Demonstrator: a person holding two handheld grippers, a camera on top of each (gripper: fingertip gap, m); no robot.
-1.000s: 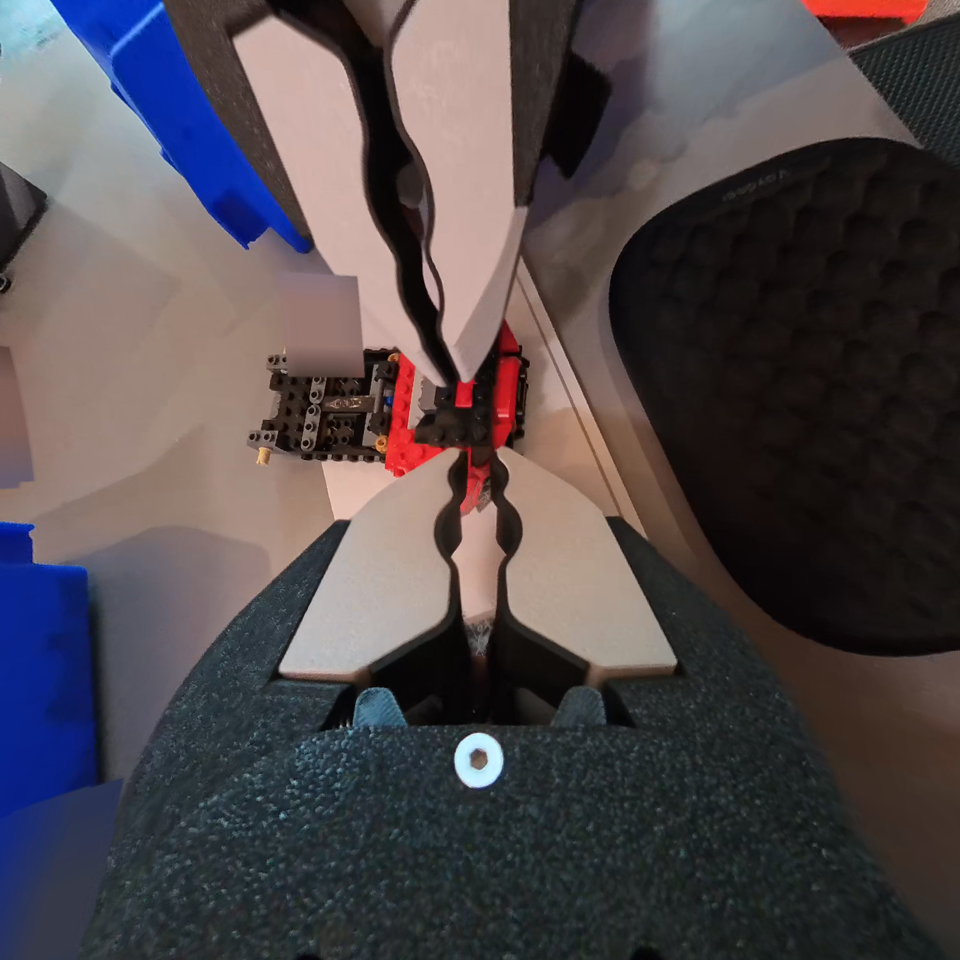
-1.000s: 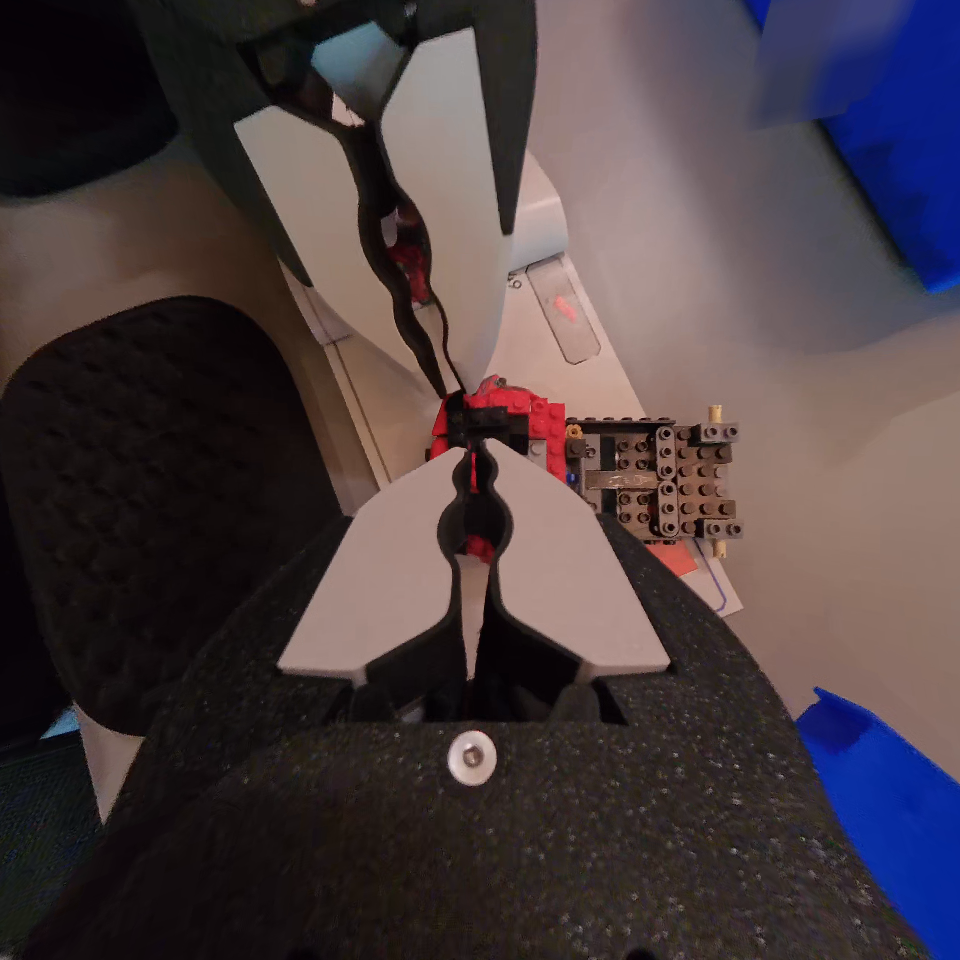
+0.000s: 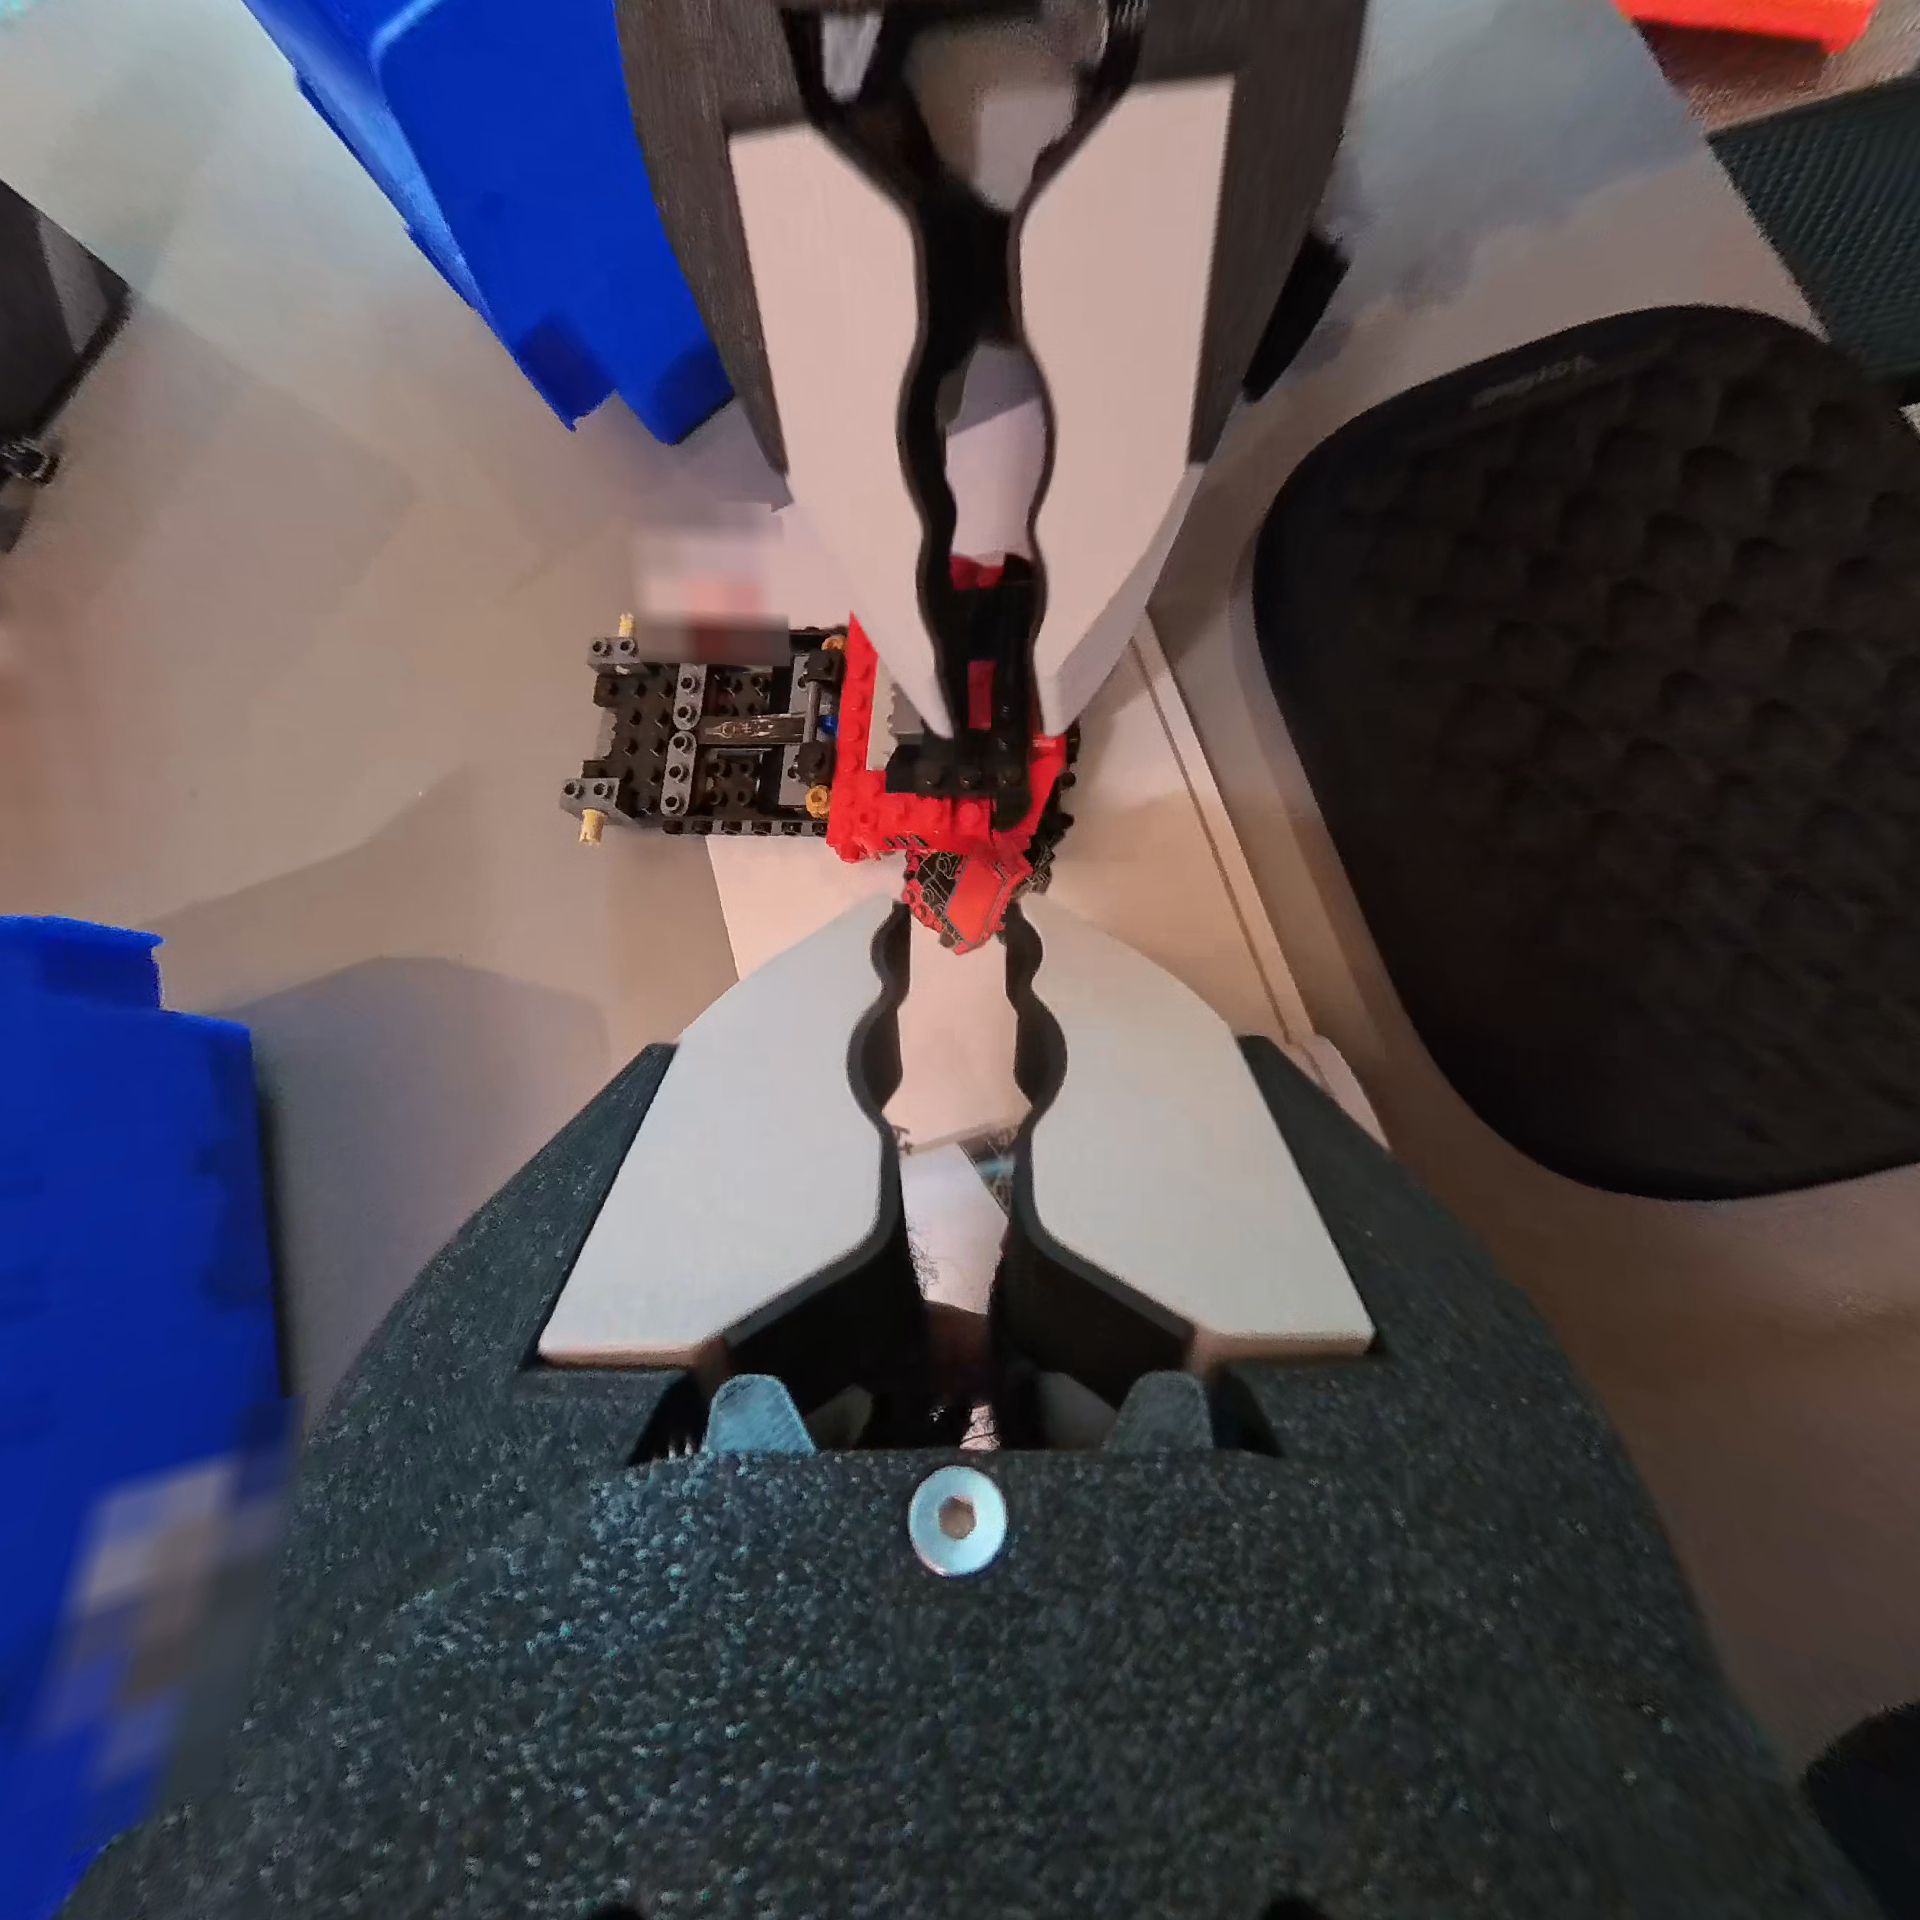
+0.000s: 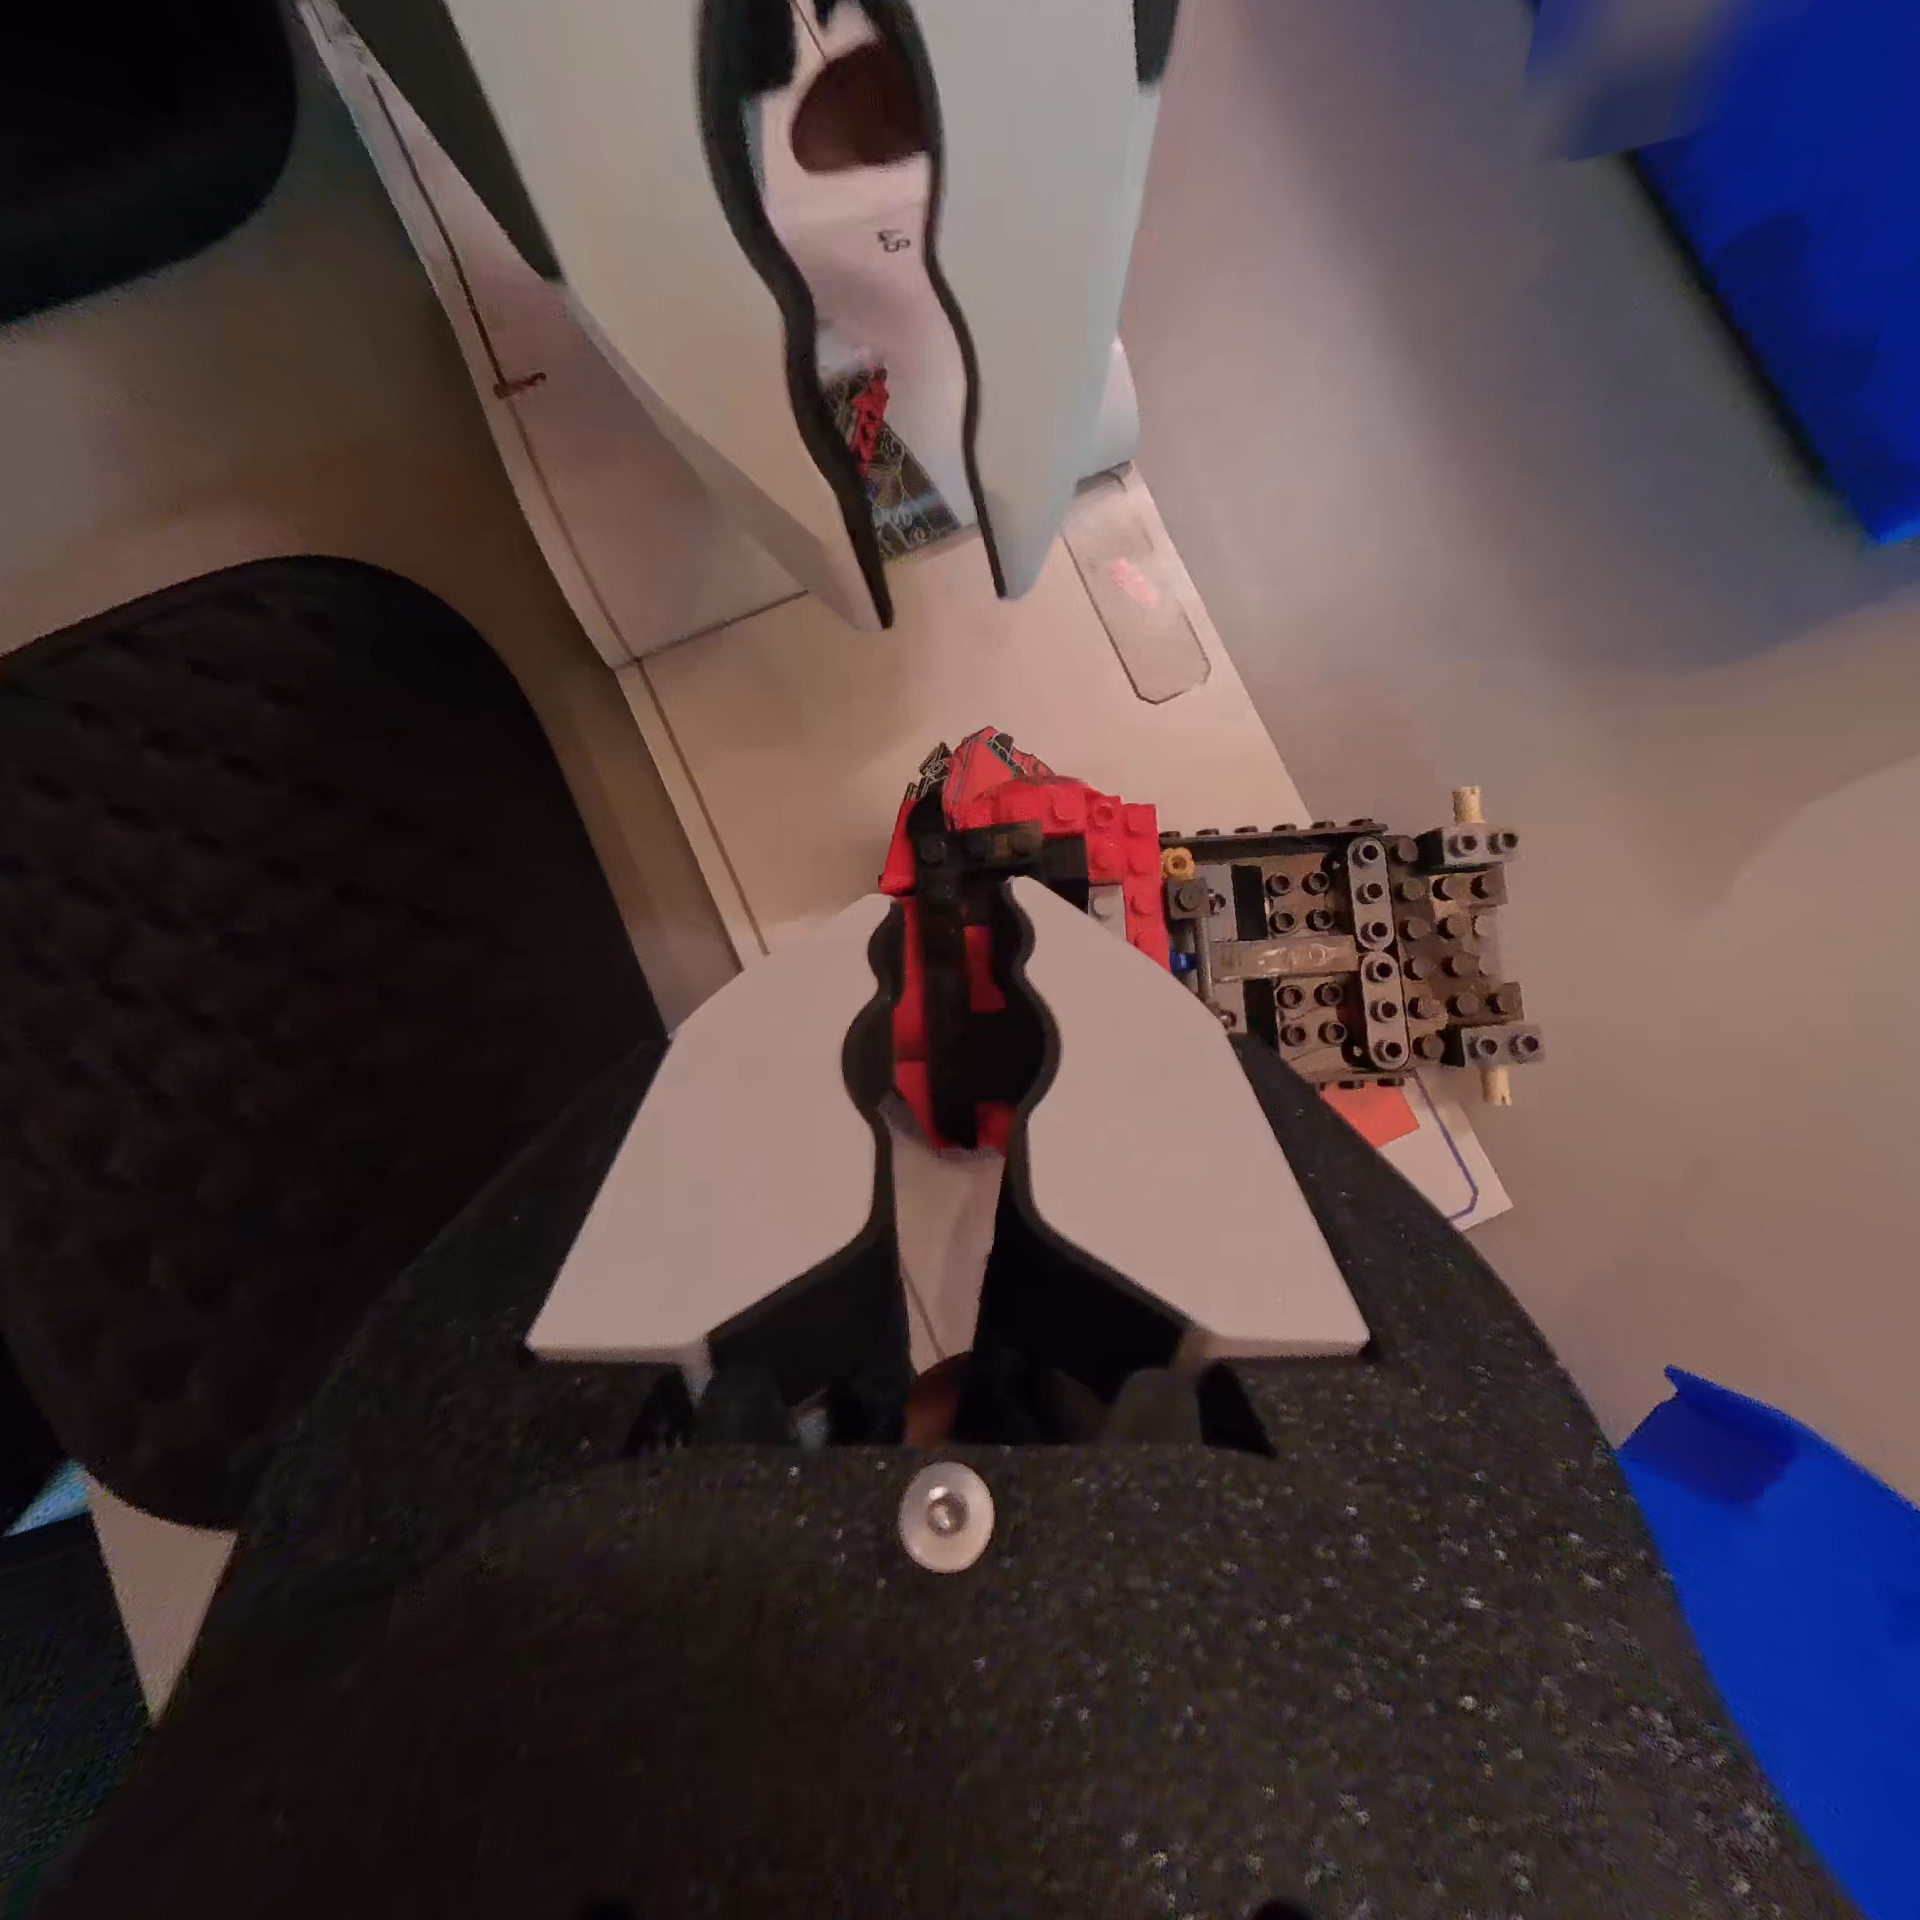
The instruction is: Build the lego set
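Red lego model (image 4: 1023,831) sits gripped by right fingers (image 4: 1091,997); left fingers (image 3: 821,997) released.

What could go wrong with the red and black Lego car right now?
1. Only the right hand-held gripper pinches the Lego car, at its red front. The left hand-held gripper hangs open, apart from it. A push could tilt or slide the car, because its black back end is unheld.
2. The patterned red sloped piece at the tip might pop off if bumped.
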